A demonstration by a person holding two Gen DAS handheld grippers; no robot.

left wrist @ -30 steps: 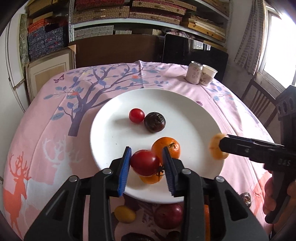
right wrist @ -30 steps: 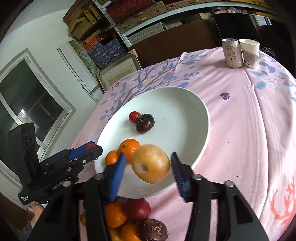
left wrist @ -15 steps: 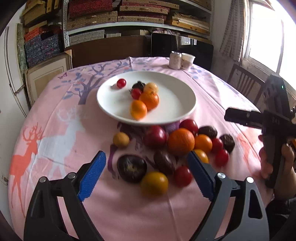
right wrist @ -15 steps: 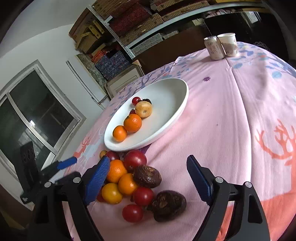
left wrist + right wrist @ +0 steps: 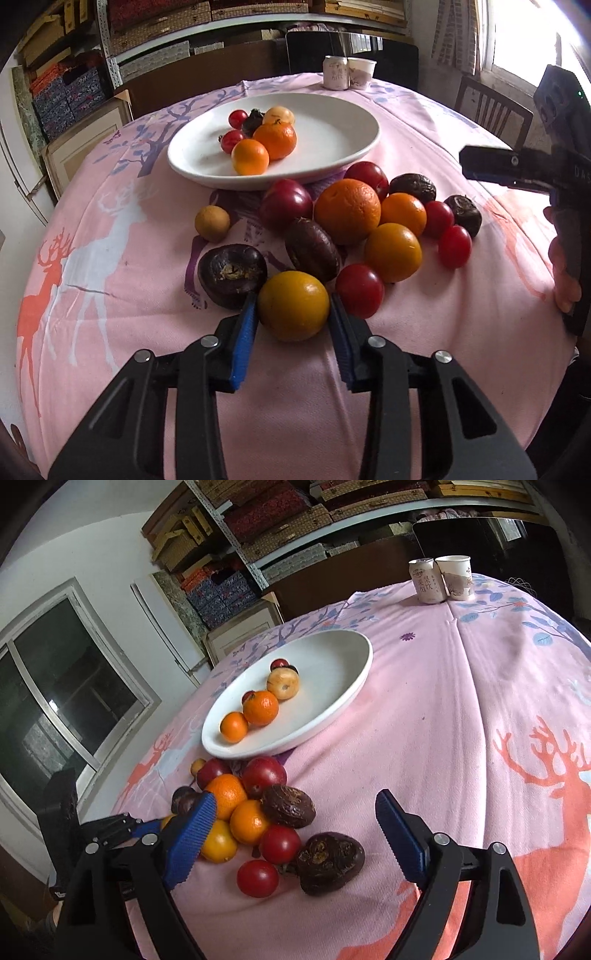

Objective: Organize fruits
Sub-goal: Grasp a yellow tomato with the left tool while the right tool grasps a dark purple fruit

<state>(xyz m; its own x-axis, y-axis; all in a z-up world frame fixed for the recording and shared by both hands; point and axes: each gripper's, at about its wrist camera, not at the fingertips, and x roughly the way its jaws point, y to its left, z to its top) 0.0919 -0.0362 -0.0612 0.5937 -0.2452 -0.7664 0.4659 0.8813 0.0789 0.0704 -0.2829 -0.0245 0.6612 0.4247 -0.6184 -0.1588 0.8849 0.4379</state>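
A: We've dropped both fruits on the plate (image 5: 354, 122) and come back to the pile on the tabletop (image 5: 461, 332). Our left gripper (image 5: 293, 325) is closing its fingers (image 5: 244, 332) on the yellow fruit (image 5: 293, 305) at the near edge.

B: And our right gripper (image 5: 295, 830) hangs released above the dark fruit (image 5: 328, 862), holding nothing. Six on the plate now, most of the pile left.
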